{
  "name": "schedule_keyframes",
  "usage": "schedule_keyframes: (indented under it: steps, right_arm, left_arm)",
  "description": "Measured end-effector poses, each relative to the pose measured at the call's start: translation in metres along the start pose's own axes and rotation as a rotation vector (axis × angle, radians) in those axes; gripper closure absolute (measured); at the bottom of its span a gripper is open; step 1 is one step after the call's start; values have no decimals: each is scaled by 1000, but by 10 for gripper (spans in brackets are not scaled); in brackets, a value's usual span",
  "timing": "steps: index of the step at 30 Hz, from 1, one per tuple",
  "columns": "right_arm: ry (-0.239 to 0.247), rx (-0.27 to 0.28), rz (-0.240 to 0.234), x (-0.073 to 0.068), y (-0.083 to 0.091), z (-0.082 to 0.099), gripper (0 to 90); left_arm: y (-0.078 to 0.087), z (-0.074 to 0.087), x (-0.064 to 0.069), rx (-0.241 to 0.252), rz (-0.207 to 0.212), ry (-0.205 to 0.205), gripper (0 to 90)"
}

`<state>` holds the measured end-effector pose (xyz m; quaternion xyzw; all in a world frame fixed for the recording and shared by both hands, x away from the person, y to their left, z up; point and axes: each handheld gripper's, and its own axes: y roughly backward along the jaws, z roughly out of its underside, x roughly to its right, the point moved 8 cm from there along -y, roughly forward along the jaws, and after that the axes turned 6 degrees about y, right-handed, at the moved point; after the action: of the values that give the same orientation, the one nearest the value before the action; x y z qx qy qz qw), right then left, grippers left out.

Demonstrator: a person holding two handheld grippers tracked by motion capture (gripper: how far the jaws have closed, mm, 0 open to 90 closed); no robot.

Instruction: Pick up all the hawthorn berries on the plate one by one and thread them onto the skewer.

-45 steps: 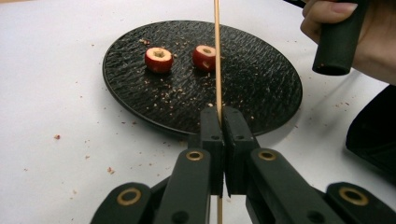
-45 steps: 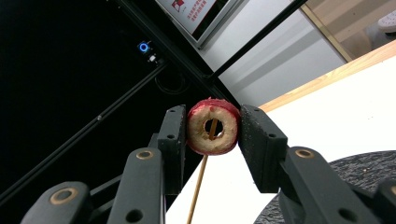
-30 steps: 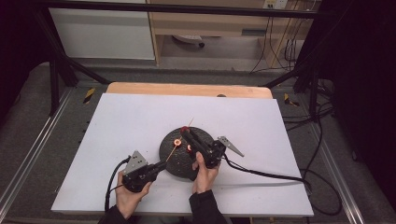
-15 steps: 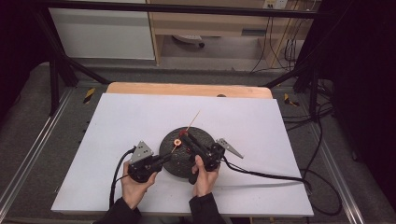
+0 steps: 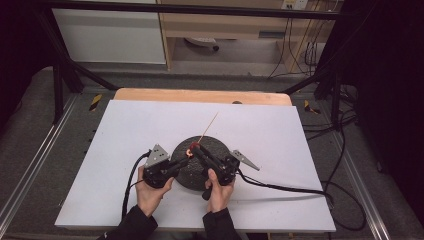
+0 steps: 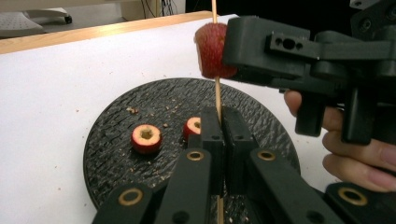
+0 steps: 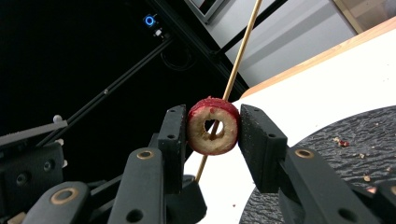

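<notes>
White table carries a round black plate with two cored fruits. Left gripper clamps a wooden skewer; right gripper pinches a third fruit threaded on it (above the plate). Off-axis pushing could snap the skewer or split the fruit.

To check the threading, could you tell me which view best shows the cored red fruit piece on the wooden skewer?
The right gripper view: the cored red fruit piece faces it, thin wooden skewer through its hole. The left gripper view shows its side; the high view, a speck.
</notes>
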<state>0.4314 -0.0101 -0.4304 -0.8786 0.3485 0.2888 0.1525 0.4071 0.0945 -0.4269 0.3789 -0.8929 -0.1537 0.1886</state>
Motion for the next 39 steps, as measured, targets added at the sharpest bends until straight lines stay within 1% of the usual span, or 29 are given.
schedule_keyframes:
  steps: [8, 9, 10, 11, 12, 13, 14, 16, 17, 18, 19, 20, 21, 23, 26, 29, 31, 32, 34, 37, 38, 39]
  right_arm:
    - [4, -18, 0, 0, 0, 2, 626]
    - [7, -27, -2, 0, 0, 2, 607]
    - [7, -27, -2, 0, 0, 2, 607]
    - [29, -37, 17, 1, 1, 1, 551]
    - [29, -37, 17, 1, 1, 1, 551]
    - [52, -54, 20, 1, 2, 0, 508]
    - [52, -54, 20, 1, 2, 0, 508]
    - [84, -68, 31, 2, 3, -2, 446]
    - [104, -89, 36, 3, 4, -4, 371]
    - [111, -105, 38, 3, 4, -5, 345]
    - [136, -118, 42, 5, 5, -5, 323]
    - [136, -118, 42, 5, 5, -5, 323]
    - [170, -151, 55, 7, 7, -6, 268]
    - [212, -196, 63, 10, 9, -5, 205]
    - [249, -262, 72, 16, 13, -4, 143]
    - [272, -325, 85, 20, 17, -1, 88]
    - [305, -370, 91, 23, 19, 1, 67]
    - [318, -390, 96, 24, 21, 1, 62]
    - [346, -432, 101, 26, 23, 3, 50]
    - [373, -484, 103, 28, 26, 6, 38]
    - [373, -484, 103, 28, 26, 6, 38]
    - [392, -517, 106, 30, 28, 8, 33]
  left_arm:
    - [-2, 0, 0, -2, 2, -3, 884]
    - [-1, 0, -1, -3, 4, -4, 884]
    - [-1, 0, -1, -3, 4, -6, 884]
    - [1, 2, -2, -7, 3, -10, 884]
    - [1, 2, -2, -7, 3, -10, 884]
    - [4, 5, -5, -10, -2, -12, 884]
    - [4, 5, -5, -10, -2, -12, 884]
    - [8, 9, -9, -16, -6, -13, 884]
    - [12, 12, -14, -20, -13, -7, 884]
    - [12, 12, -14, -20, -13, -7, 884]
    - [16, 15, -19, -25, -18, -5, 884]
    - [16, 15, -19, -25, -18, -5, 884]
    - [20, 19, -23, -31, -24, -7, 884]
    - [25, 22, -27, -35, -29, -5, 884]
    - [33, 26, -31, -42, -34, -10, 884]
    - [40, 32, -35, -53, -37, -13, 884]
    - [45, 37, -37, -60, -37, -14, 883]
    - [45, 37, -37, -60, -37, -14, 884]
    - [53, 43, -41, -63, -39, -10, 884]
    - [57, 47, -44, -71, -41, -13, 883]
    - [59, 50, -45, -76, -42, -13, 883]
    - [62, 54, -47, -83, -43, -13, 883]
